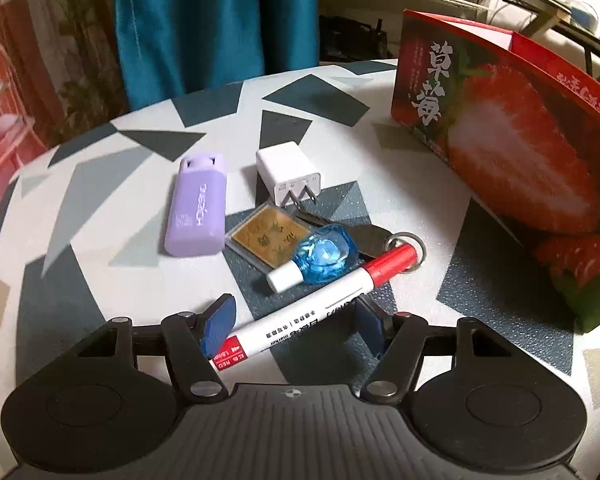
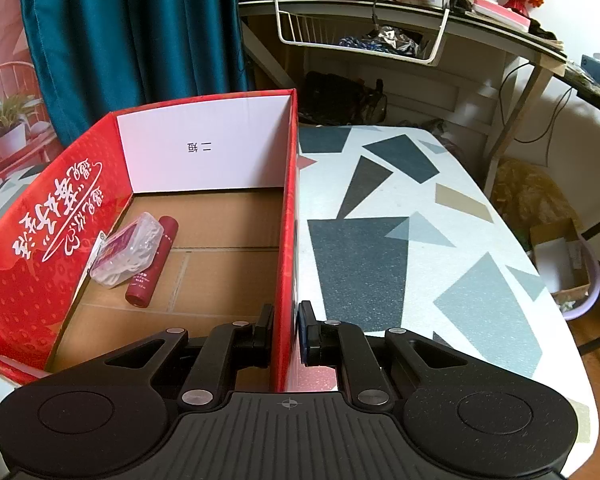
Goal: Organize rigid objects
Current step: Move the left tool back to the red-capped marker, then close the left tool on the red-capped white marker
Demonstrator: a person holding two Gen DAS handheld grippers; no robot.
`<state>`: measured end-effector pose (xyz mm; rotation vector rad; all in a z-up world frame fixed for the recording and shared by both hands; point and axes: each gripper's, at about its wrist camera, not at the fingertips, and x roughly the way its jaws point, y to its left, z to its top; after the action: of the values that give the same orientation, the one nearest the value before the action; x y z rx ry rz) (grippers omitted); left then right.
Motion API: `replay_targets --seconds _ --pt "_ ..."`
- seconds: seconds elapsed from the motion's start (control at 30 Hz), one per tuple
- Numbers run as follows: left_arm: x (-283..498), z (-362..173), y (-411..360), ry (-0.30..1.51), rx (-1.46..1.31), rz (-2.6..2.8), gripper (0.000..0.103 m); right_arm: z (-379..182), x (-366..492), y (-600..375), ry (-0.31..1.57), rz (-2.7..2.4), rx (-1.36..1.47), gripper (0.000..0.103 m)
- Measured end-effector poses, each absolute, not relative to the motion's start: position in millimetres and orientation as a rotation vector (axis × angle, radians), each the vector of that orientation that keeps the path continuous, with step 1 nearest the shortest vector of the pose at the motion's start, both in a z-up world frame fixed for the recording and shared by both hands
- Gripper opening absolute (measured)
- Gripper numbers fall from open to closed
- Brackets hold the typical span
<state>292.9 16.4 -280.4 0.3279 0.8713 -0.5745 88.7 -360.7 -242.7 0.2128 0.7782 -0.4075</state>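
The step in hand is the pickup of the red-capped marker [image 1: 320,304] from the bench [image 1: 100,240]. The left hand-held gripper [image 1: 296,326] stands partly open, one blue pad on each side of the white barrel. The pads are near the barrel or just touching it; a firm grip cannot be confirmed, and the marker appears to rest on the bench.

The marker's long axis runs diagonally in the left wrist view. The red cap points up and to the right, toward the strawberry box [image 1: 520,152]. The labelled tail points down and to the left, toward the gripper body. The cap end lies just beside a blue bottle [image 1: 320,256] and a key ring [image 1: 408,244].

The right hand-held gripper [image 2: 286,332] is closed on the red wall of the box [image 2: 288,240], one finger inside and one outside. The box already holds a clear plastic case [image 2: 128,252] and a dark red tube [image 2: 152,260].

The next move calls for closing the left pads squarely across the barrel, then lifting clear of the blue bottle before carrying the marker to the box. Since the barrel crosses the pads at an angle, it may swivel as they close.
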Motion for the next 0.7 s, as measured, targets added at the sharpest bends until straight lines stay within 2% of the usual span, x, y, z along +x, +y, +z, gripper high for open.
replay_targets --seconds 0.03,0.1,0.2,0.4,0.7 --pt "290.7 -280.1 15.9 0.871 0.323 -0.569 0.066 -242.7 88.7 -360.8 0.779 -0.407 0.212 0.011" --pt "286.0 -278.3 14.3 0.863 0.324 -0.574 0.052 -242.7 88.7 -360.7 0.778 -0.408 0.214 0.011" --pt "275.6 -275.3 8.4 0.836 0.341 -0.59 0.041 -242.7 88.7 -360.7 0.778 -0.408 0.213 0.011" --pt "264.9 -275.0 1.4 0.846 0.304 -0.62 0.029 -242.6 88.7 -360.7 0.778 -0.408 0.213 0.011" --pt "261.4 -280.7 -8.0 0.838 0.212 -0.57 0.028 -242.2 88.2 -360.6 0.777 -0.408 0.214 0.011"
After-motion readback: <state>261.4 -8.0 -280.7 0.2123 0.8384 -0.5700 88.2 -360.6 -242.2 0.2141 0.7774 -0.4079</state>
